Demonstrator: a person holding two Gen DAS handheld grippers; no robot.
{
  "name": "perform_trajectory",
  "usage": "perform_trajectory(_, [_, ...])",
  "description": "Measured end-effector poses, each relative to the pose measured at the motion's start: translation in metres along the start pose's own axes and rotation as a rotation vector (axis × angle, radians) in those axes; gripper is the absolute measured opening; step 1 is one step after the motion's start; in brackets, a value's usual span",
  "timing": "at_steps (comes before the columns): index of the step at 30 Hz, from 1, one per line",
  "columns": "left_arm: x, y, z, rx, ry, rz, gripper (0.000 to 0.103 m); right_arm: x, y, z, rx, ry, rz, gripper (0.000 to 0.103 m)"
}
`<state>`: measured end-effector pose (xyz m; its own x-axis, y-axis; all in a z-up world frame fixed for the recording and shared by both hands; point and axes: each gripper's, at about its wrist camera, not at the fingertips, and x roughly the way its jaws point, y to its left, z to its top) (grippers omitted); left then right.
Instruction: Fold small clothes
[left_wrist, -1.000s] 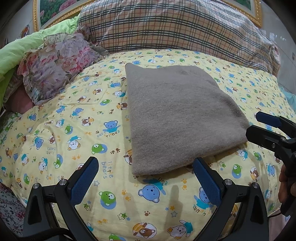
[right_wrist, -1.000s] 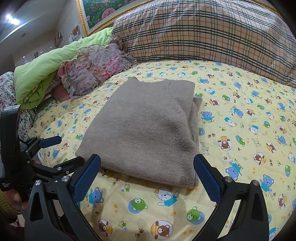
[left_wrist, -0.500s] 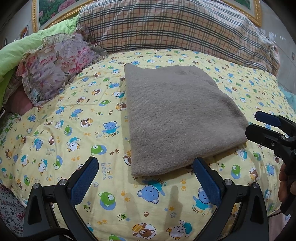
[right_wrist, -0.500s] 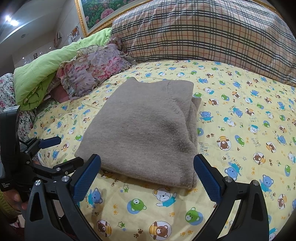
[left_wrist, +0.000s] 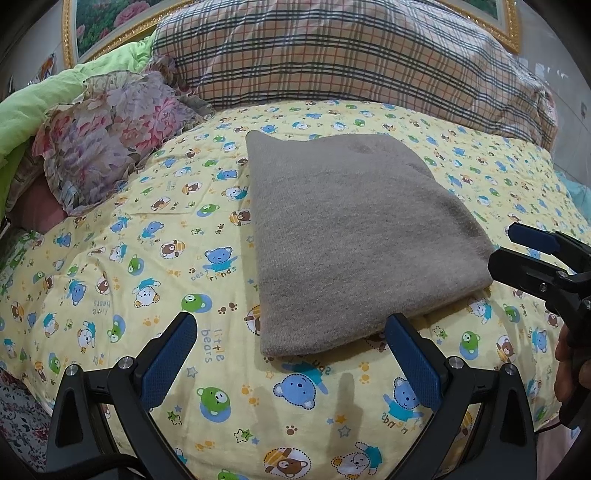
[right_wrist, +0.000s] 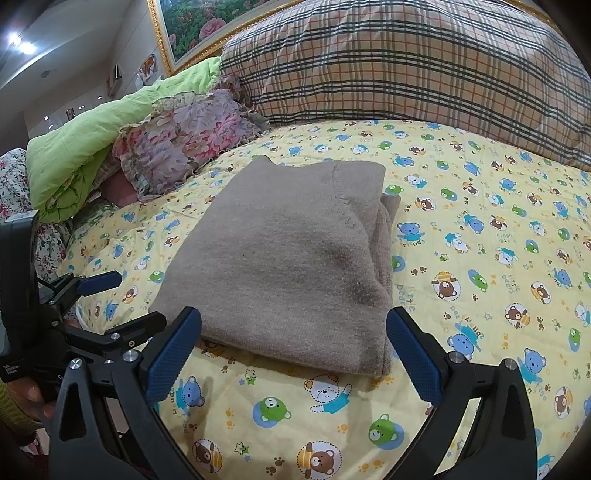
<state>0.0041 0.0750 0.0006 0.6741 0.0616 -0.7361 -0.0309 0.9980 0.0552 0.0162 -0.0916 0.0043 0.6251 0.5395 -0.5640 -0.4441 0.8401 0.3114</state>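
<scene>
left to right: your left gripper (left_wrist: 290, 363) hangs spread wide and empty over the bear-print quilt (left_wrist: 122, 258), just short of the near edge of the folded grey-brown knit garment (left_wrist: 354, 236), which lies flat at mid-bed, and your right gripper (right_wrist: 293, 356) is likewise parted with nothing in it. the knit looks soft, limp and light, likely to sag and unfold; judge the stacked layers at its right side the place to pinch, all plies together.
</scene>
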Motion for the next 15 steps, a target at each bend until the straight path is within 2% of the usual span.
perform_trajectory(15, [-0.0008,0.0002,0.0072,0.007,-0.003,-0.002,0.102,0.0015,-0.0007,0.0025,0.011,0.0,0.005,0.1])
